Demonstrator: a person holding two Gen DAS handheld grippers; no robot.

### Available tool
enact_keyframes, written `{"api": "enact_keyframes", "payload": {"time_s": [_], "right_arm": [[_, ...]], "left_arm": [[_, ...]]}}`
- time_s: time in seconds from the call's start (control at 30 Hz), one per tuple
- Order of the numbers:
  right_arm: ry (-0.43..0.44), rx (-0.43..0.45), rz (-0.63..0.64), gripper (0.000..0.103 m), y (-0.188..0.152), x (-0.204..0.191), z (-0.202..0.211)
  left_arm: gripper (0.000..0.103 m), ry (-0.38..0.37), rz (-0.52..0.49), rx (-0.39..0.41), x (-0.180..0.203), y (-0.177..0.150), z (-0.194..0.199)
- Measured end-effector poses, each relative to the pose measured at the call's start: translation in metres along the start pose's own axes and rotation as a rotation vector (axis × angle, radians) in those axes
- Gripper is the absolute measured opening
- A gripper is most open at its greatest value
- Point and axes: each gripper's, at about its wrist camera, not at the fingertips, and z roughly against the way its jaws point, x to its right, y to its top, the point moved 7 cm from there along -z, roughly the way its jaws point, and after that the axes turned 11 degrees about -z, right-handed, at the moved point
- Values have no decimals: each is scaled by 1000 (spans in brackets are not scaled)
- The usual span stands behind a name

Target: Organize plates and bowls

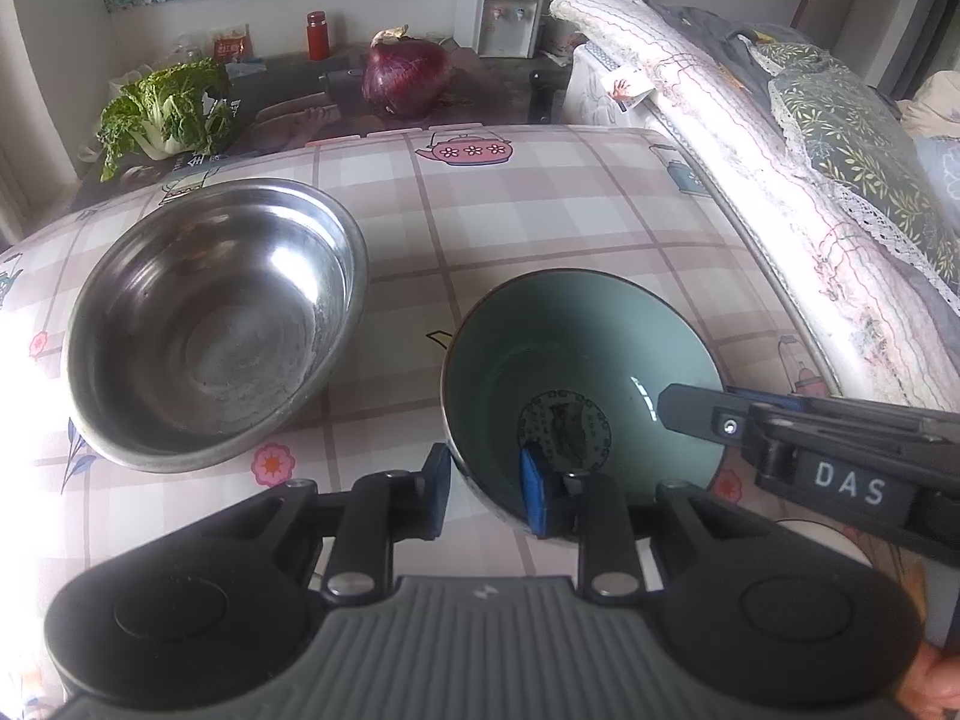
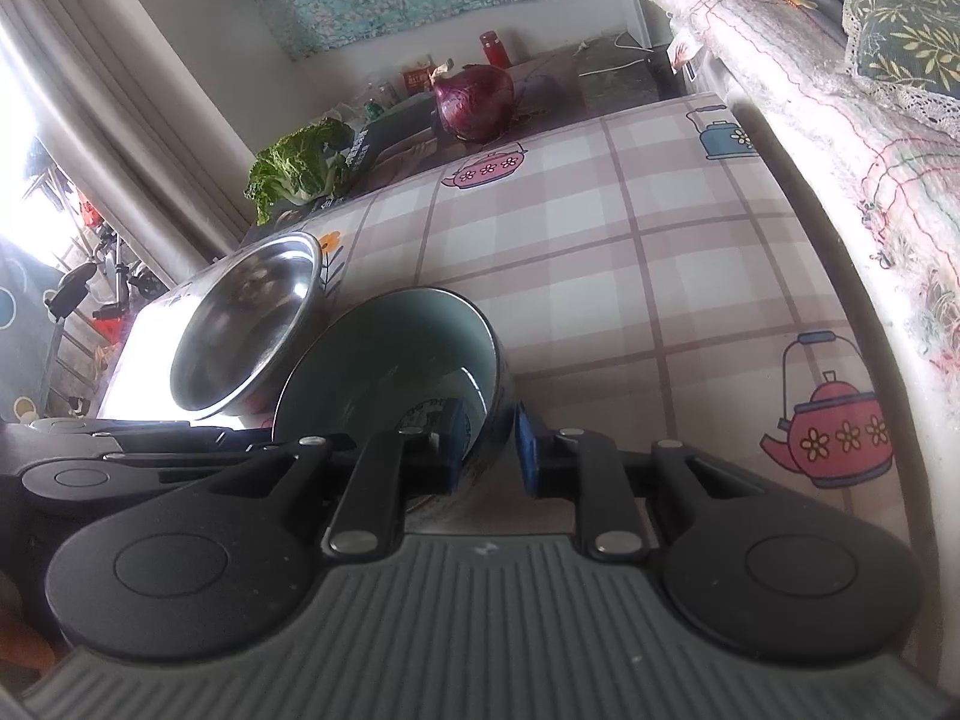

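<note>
A teal ceramic bowl (image 1: 576,360) with a dark printed bottom sits on the checked tablecloth (image 1: 540,210). My left gripper (image 1: 486,492) straddles its near rim, one blue pad (image 1: 534,498) inside, the other outside, with a visible gap. My right gripper (image 2: 489,444) straddles the bowl's (image 2: 396,360) right wall in the same way, and its finger (image 1: 696,411) shows in the left wrist view reaching into the bowl. A steel bowl (image 1: 210,318) stands empty to the left, close beside the teal bowl; it also shows in the right wrist view (image 2: 252,324).
A red cabbage (image 1: 408,75), a leafy green cabbage (image 1: 162,114) and a red bottle (image 1: 317,36) lie beyond the table's far edge. A lace-covered sofa (image 1: 780,180) runs along the right side. A water dispenser (image 1: 504,12) stands at the back.
</note>
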Motion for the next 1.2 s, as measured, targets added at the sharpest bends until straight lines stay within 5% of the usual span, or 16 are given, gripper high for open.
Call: {"api": "enact_keyframes", "payload": {"time_s": [0.47, 1.2], "right_arm": [[-17, 62, 23, 17, 22, -7, -5], [16, 22, -54, 21, 10, 10, -13]], "left_arm": [[26, 15, 27, 17, 1, 10, 0], [30, 1, -9, 11, 6, 10, -1]]}}
